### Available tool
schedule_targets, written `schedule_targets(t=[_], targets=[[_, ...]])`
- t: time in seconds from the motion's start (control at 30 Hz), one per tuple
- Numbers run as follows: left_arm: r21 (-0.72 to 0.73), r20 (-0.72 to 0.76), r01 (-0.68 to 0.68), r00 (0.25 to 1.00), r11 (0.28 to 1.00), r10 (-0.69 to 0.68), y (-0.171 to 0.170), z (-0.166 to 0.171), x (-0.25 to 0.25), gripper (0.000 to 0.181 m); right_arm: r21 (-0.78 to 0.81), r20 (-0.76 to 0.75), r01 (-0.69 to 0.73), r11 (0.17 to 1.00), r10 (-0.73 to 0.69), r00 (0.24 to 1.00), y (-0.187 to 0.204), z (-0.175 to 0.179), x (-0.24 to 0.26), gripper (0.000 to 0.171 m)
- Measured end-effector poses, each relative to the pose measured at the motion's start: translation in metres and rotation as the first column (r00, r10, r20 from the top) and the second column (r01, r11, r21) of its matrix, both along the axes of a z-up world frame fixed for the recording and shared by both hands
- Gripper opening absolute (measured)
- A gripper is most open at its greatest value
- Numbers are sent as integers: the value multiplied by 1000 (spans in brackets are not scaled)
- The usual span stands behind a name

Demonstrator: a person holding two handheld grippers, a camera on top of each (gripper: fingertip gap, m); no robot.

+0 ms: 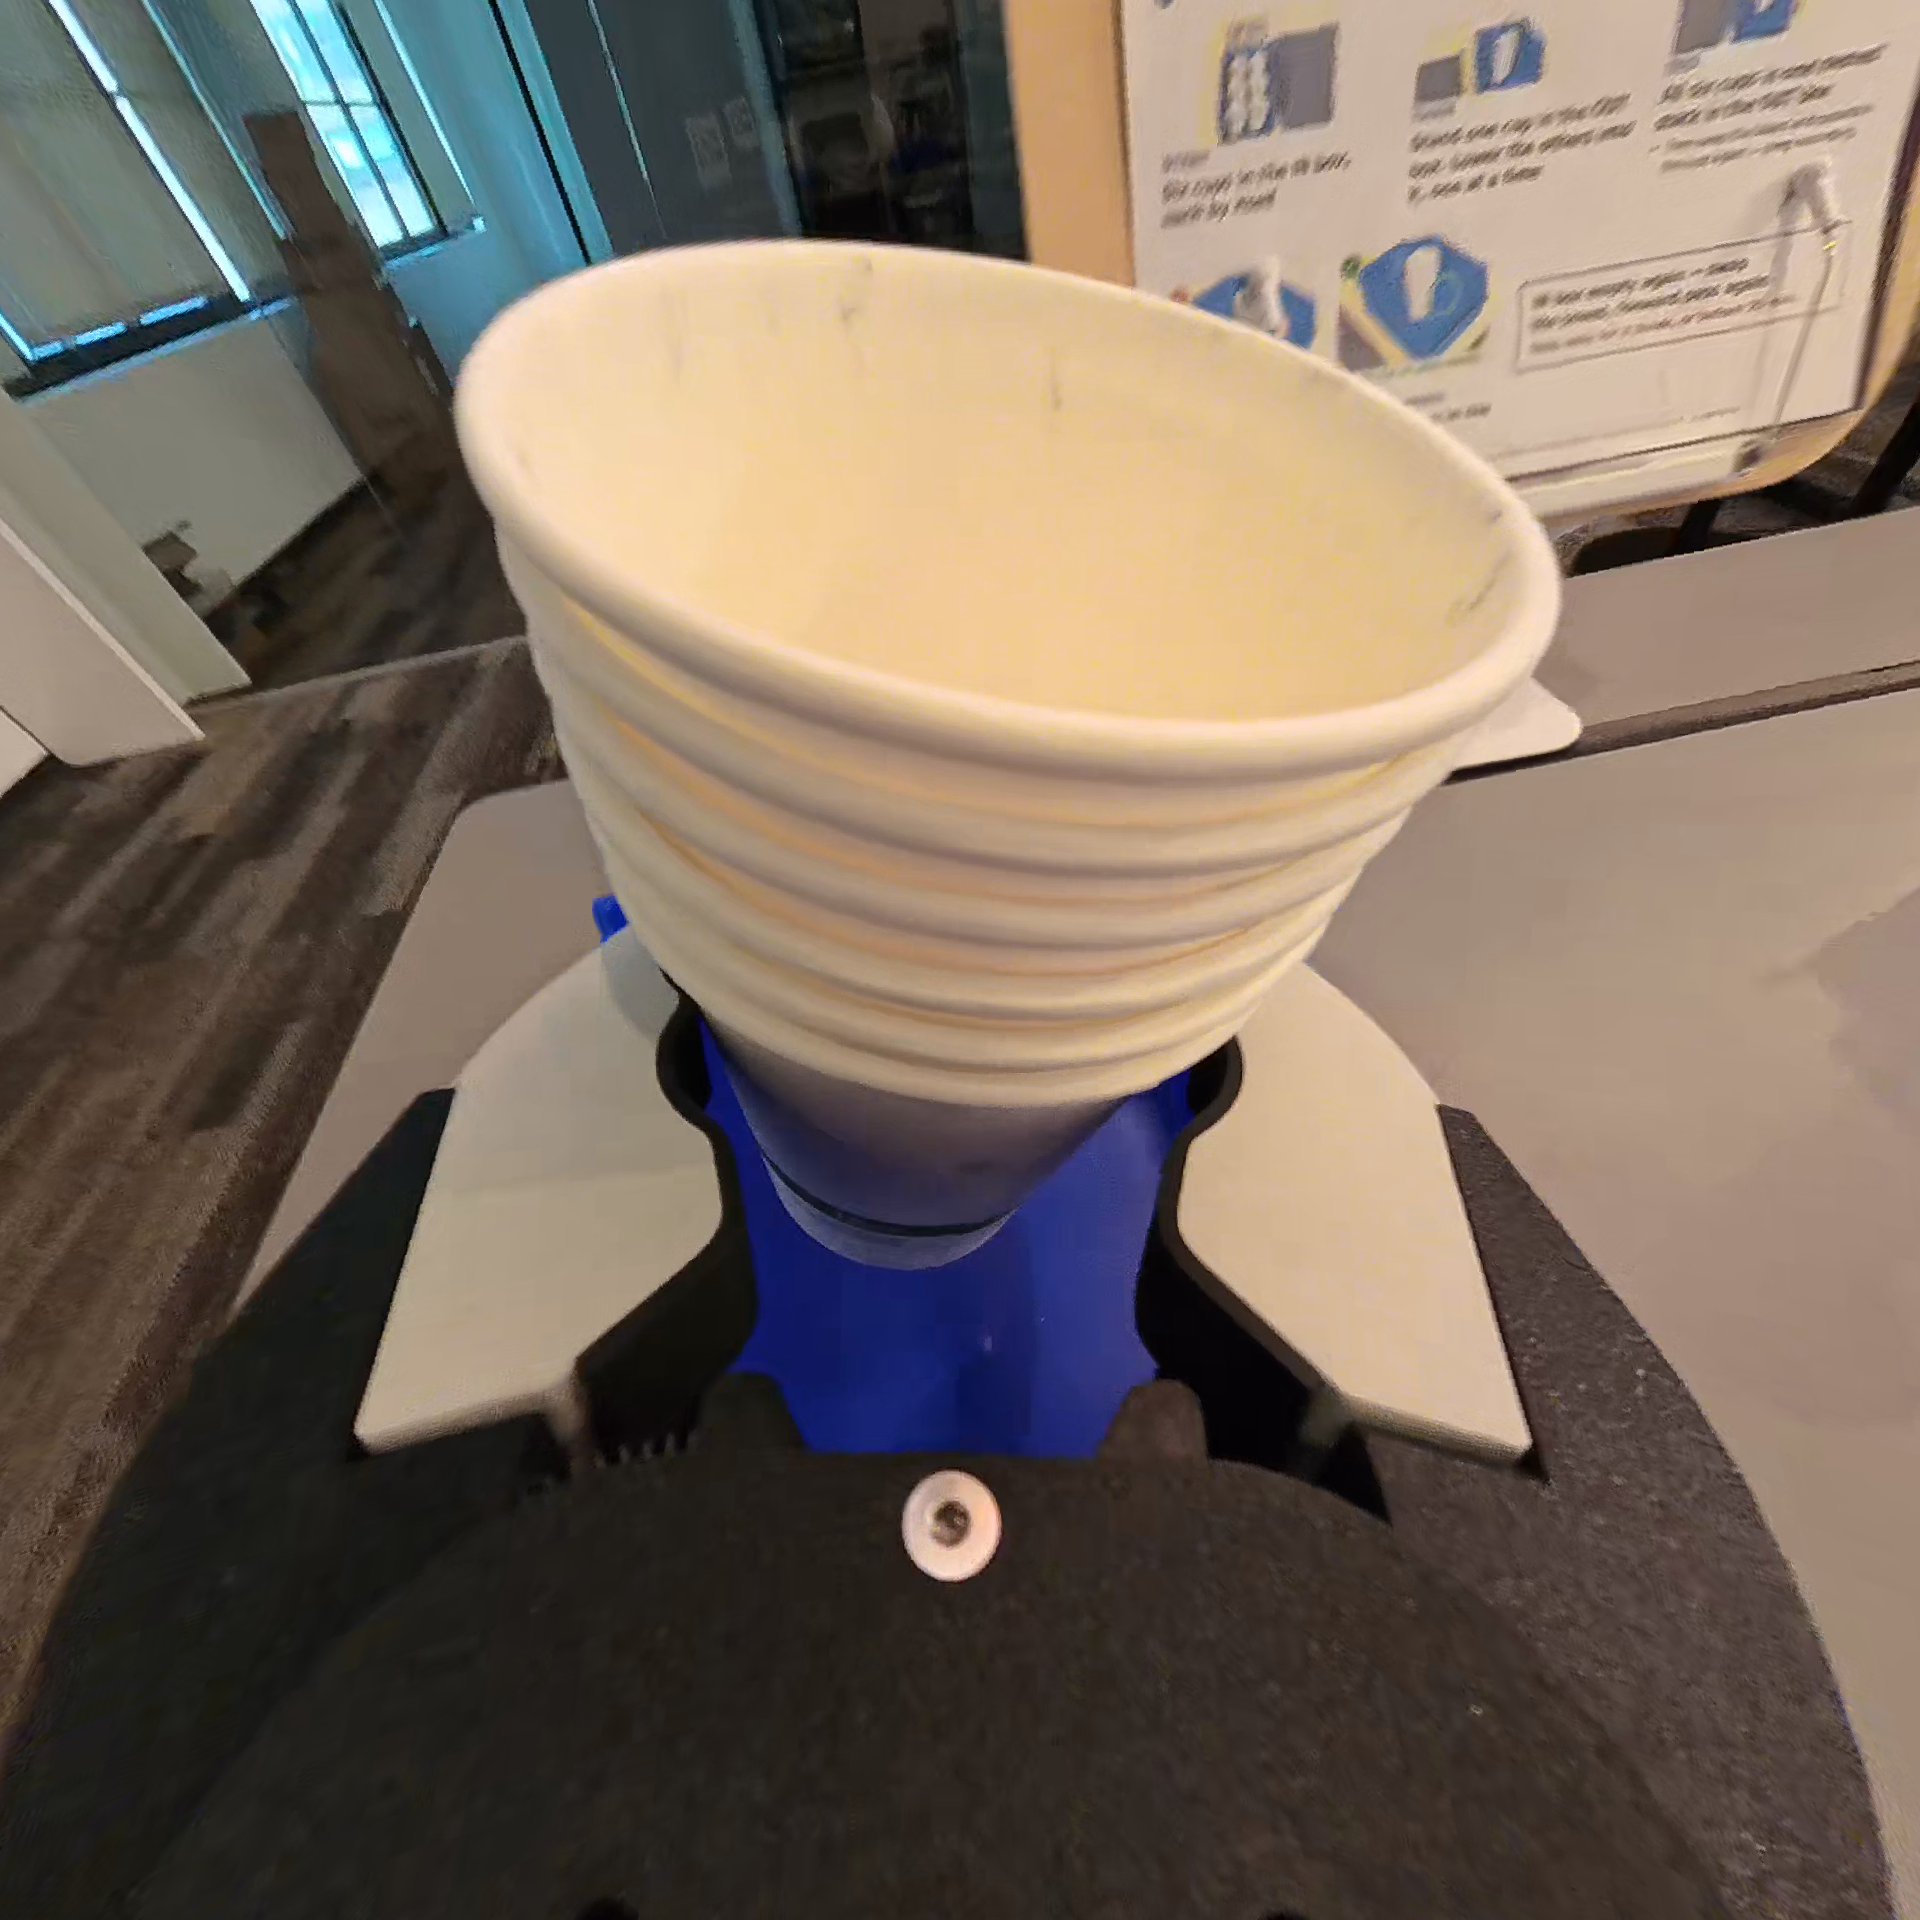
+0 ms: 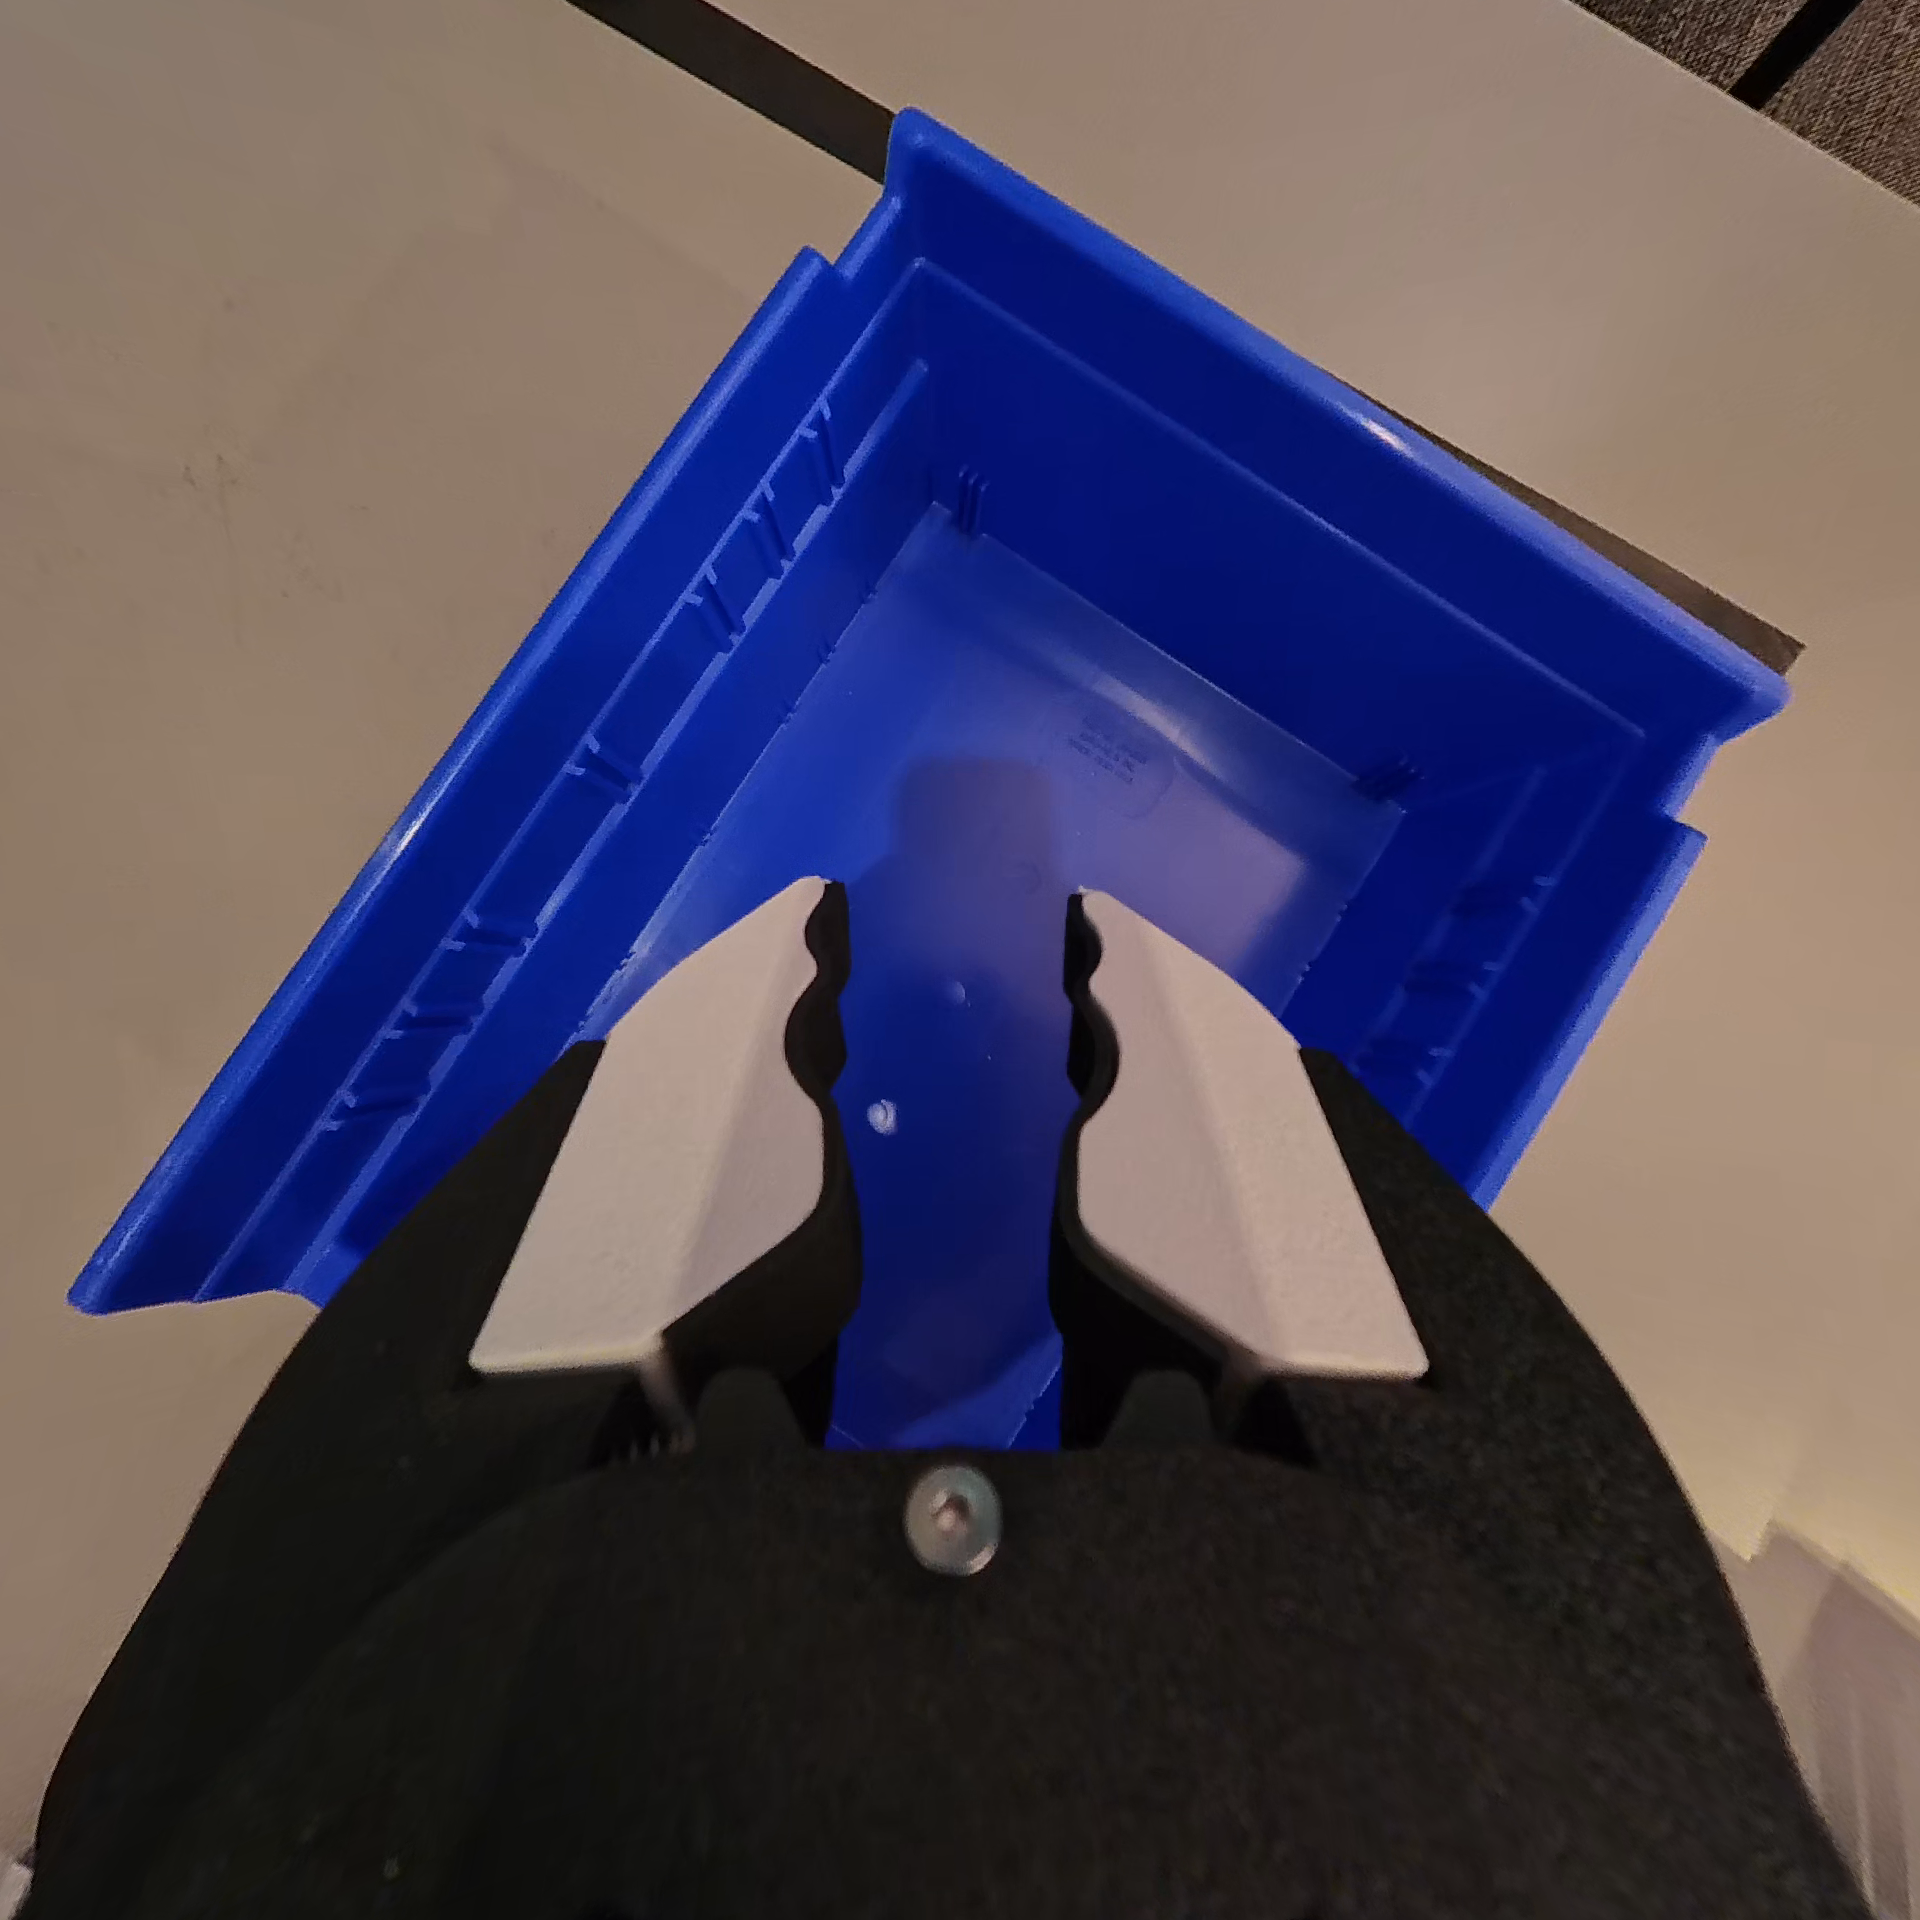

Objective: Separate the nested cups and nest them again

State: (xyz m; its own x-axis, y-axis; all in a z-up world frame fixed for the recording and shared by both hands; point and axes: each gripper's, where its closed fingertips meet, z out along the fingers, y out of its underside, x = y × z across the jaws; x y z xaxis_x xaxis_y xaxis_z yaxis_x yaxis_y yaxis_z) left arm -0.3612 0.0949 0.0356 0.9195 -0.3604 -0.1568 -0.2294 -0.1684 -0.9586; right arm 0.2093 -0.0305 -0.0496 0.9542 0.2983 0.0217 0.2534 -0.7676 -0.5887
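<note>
So the left gripper (image 1: 951,1081) has its jaws clamped on the lower body of the nested cups (image 1: 997,665), a cream-white paper stack with a whole run of rolled rims piled one above the other, mouth tilted up and away from the camera. The stack is held up in the air over a blue bin (image 1: 935,1351), which peeks out underneath between the fingers, and that sits on a grey table (image 1: 1610,1039). A poster board (image 1: 1507,208) stands further back.

The right gripper (image 2: 956,904) is empty, jaws parted with a moderate gap, hanging over the inside of a blue bin (image 2: 1247,499) with nothing in it that I can see. I can't tell if that's the same bin as the one under the left.

My read: we're at the very start of the separating step, nothing peeled off yet. Next move probably needs the right one to come over, pinch just the top rim, and pull along the stack's axis while the left holds firm. Those rims look tightly packed, so grabbing two at once seems like the risk.
</note>
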Motion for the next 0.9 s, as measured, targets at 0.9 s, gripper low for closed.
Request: schedule_targets(t=[0.9], targets=[[-5,-3,592,806,806,-592,-43,27,259,92,282,21,-108,953,107,994,13,73,-67,36]])
